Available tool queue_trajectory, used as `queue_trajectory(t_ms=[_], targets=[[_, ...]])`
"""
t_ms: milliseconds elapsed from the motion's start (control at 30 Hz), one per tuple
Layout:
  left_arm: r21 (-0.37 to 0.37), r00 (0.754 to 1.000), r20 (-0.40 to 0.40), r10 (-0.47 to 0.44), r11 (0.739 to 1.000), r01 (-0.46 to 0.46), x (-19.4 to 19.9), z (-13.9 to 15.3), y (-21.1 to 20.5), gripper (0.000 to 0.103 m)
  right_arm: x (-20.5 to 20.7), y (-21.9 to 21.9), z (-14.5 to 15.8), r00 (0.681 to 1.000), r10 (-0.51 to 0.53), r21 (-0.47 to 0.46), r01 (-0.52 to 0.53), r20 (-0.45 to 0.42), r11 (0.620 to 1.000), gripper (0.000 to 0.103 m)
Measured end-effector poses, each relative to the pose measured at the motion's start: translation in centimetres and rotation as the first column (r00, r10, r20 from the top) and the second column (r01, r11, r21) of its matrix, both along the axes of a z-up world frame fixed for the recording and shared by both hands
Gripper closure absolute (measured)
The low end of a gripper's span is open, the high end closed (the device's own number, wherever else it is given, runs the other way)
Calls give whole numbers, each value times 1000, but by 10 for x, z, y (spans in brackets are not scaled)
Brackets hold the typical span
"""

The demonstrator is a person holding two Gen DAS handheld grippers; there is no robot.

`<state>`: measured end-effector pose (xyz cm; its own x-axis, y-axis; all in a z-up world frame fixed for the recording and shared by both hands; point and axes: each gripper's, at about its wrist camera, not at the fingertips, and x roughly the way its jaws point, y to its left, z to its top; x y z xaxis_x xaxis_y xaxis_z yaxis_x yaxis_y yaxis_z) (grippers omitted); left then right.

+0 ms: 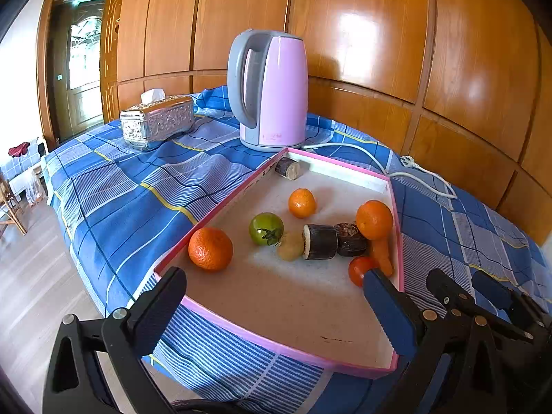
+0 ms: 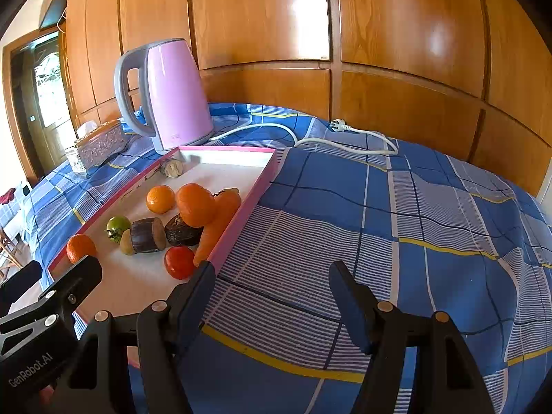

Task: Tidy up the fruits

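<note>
On the counter under a wrinkled blue plaid cloth (image 2: pixel 345 207), against glossy wood panels (image 1: pixel 379 34), a pink-rimmed tray (image 1: pixel 220 207) holds round oranges (image 1: pixel 210 248), tomatoes, a carrot. My left tongs (image 1: pixel 276 293) and right tongs (image 2: pixel 272 286) gape wide, empty.

Two low wrist views, shared tray (image 1: pixel 400 241) ahead

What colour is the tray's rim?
Pink rim around the shallow white-floored tray; clearest in the left wrist view.
</note>
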<state>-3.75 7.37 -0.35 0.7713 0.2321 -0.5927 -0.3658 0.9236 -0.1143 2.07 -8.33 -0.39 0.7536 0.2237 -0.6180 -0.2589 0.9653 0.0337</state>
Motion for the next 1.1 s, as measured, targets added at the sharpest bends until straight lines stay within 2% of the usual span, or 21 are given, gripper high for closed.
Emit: queue_trajectory(t_ms=[167,1100], targets=[[-22,1000,0,13,1000,-13,-1,-2,4,0,-1,3,0,1000,10,-15,-10,6,1000,34],[-18,1000,2,12,1000,-12,-1,-1,2,0,0,3,0,1000,8,-19,-8,5,1000,34]])
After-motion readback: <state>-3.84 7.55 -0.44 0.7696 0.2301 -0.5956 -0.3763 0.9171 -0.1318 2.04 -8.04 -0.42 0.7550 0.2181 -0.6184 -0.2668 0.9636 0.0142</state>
